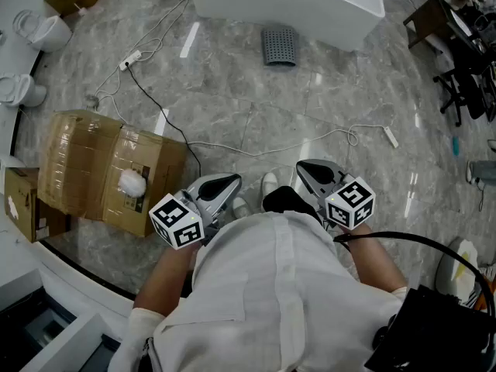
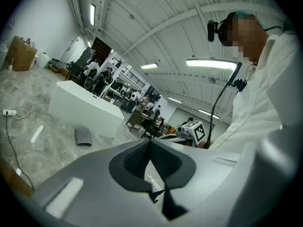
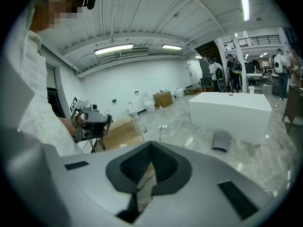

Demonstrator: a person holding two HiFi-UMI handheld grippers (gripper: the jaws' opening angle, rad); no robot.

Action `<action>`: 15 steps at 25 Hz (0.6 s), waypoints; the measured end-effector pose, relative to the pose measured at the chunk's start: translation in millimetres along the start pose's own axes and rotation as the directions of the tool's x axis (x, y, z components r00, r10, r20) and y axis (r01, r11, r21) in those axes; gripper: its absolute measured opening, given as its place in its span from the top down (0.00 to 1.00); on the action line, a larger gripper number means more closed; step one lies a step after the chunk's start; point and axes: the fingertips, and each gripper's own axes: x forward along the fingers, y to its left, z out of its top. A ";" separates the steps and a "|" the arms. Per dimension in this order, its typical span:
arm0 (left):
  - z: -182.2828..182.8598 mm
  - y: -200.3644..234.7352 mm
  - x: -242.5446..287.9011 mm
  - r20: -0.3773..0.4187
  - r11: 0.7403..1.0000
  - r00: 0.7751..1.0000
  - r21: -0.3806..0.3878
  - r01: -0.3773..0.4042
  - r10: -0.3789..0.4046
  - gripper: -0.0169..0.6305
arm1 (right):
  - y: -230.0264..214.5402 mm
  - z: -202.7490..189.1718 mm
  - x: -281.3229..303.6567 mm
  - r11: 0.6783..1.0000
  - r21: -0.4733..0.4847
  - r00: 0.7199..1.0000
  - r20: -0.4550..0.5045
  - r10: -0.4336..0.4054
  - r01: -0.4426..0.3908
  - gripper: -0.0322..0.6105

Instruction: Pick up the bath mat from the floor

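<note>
The bath mat (image 1: 280, 46) is a small grey perforated piece lying on the marble floor just in front of the white bathtub (image 1: 288, 0), far ahead of me. It also shows as the grey mat (image 2: 83, 136) in the left gripper view and the grey mat (image 3: 220, 141) in the right gripper view. My left gripper (image 1: 229, 183) and right gripper (image 1: 307, 168) are held close to my body, well short of the mat. Both are shut with nothing between the jaws, tips together (image 2: 150, 143) (image 3: 151, 146).
A taped cardboard box (image 1: 108, 173) lies on the floor at my left. Cables and power strips (image 1: 130, 59) (image 1: 390, 136) trail across the floor between me and the tub. Toilets (image 1: 43, 29) stand at the far left, chairs and desks (image 1: 465, 84) at the right.
</note>
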 end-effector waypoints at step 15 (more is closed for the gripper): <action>62.1 51.7 84.4 -0.032 0.997 0.997 0.009 -0.076 0.077 0.96 | -105.5 36.8 12.5 0.999 0.053 0.998 0.066 0.003 -0.007 0.94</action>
